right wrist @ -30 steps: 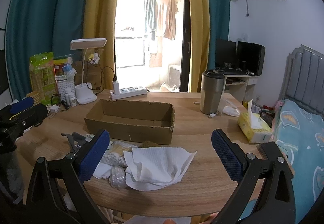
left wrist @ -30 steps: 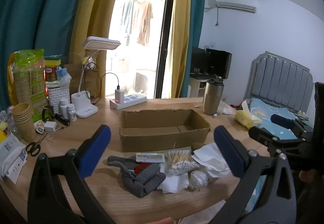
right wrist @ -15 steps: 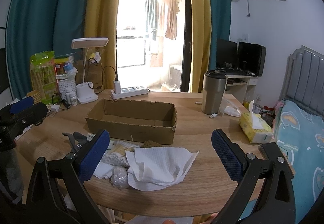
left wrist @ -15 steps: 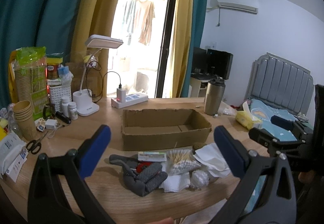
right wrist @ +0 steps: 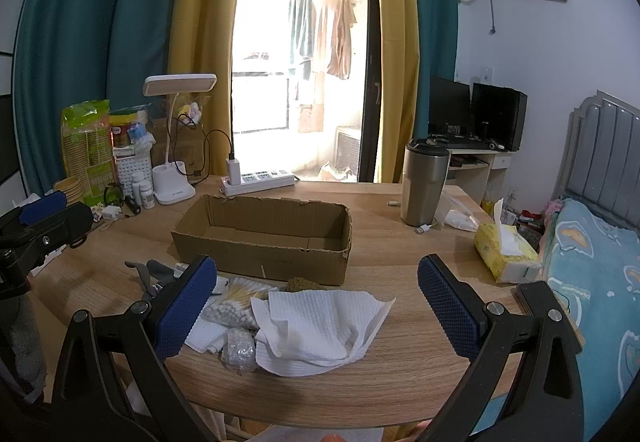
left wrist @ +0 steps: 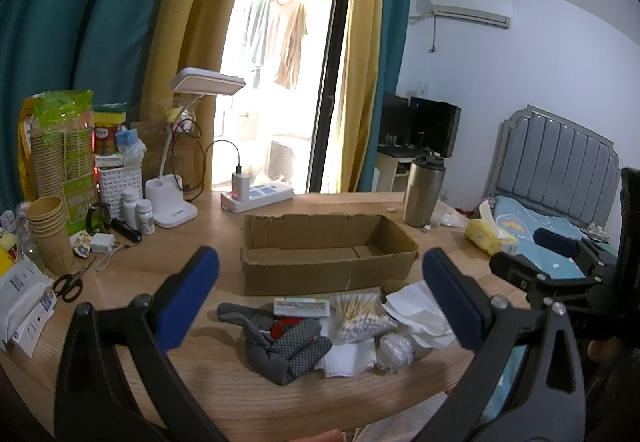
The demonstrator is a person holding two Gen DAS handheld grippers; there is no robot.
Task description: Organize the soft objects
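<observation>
An open, empty cardboard box (left wrist: 328, 254) (right wrist: 264, 238) stands mid-table. In front of it lies a pile of soft items: a grey dotted glove (left wrist: 286, 348), a bag of cotton swabs (left wrist: 360, 316) (right wrist: 236, 302), a crumpled white paper towel (right wrist: 320, 326) (left wrist: 420, 312), white pads (left wrist: 346, 358) and a small bag of cotton balls (left wrist: 396, 348) (right wrist: 240, 348). My left gripper (left wrist: 320, 298) is open and empty, held above the pile's near side. My right gripper (right wrist: 318, 304) is open and empty over the paper towel.
A steel tumbler (right wrist: 424, 182), a yellow tissue pack (right wrist: 506, 252), a power strip (right wrist: 260, 180) and a desk lamp (right wrist: 174, 186) ring the box. Paper cups (left wrist: 48, 234), scissors (left wrist: 70, 282) and bottles crowd the table's left. A bed (right wrist: 592, 266) lies to the right.
Both views have shifted slightly upward and back from the table. The pile, box and both open grippers are otherwise unchanged.
</observation>
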